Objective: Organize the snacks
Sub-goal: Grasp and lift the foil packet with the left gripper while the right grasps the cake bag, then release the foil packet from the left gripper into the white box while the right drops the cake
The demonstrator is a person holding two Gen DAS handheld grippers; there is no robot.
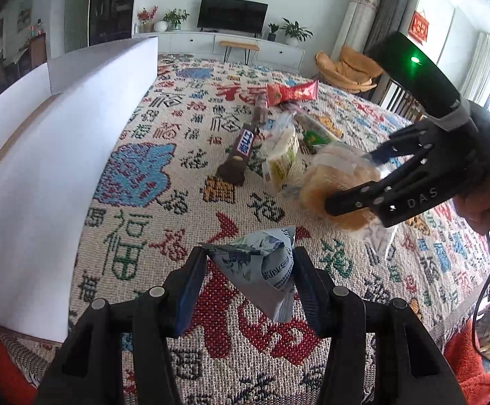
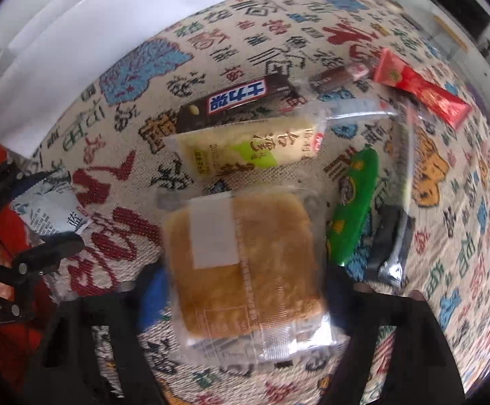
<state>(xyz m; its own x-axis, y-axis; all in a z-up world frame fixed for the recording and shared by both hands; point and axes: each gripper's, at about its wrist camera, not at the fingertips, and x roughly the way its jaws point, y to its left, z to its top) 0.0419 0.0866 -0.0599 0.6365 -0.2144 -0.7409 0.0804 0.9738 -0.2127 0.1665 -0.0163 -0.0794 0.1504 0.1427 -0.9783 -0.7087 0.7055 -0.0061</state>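
Surface: woven cloth (image 1: 150, 182) printed with red, blue and green characters covers the whole work area, in a living room with a dark television (image 1: 233, 14) on a white cabinet at the far wall.
Left gripper (image 1: 250, 271): nearest in the left wrist view, its jaws clamped on a small grey-blue packet (image 1: 262, 263) with a floral print, held clear of the cloth.
White box (image 1: 42, 168): stands at the left edge of the cloth, its tall plain wall beside the left gripper.
Right gripper (image 2: 245, 290): pointing steeply down over the pile, jaws apart on either side of a clear-wrapped golden pastry (image 2: 245, 263); whether the pads press on the wrapper I cannot tell.
Person: a hand (image 1: 488, 199) grips the right gripper's handle at the right.
Middle pile: just beyond the pastry lies a pale yellow-and-green packet (image 2: 245, 148), with a green wrapper (image 2: 356, 202) and a silver-black sachet (image 2: 393, 246) to its right.
Farther: a dark brown chocolate bar (image 2: 238, 101) touches the yellow packet's far side.
Farthest snacks: a small brown sweet (image 2: 336, 76) and a red foil packet (image 2: 420, 92) lie at the far right.
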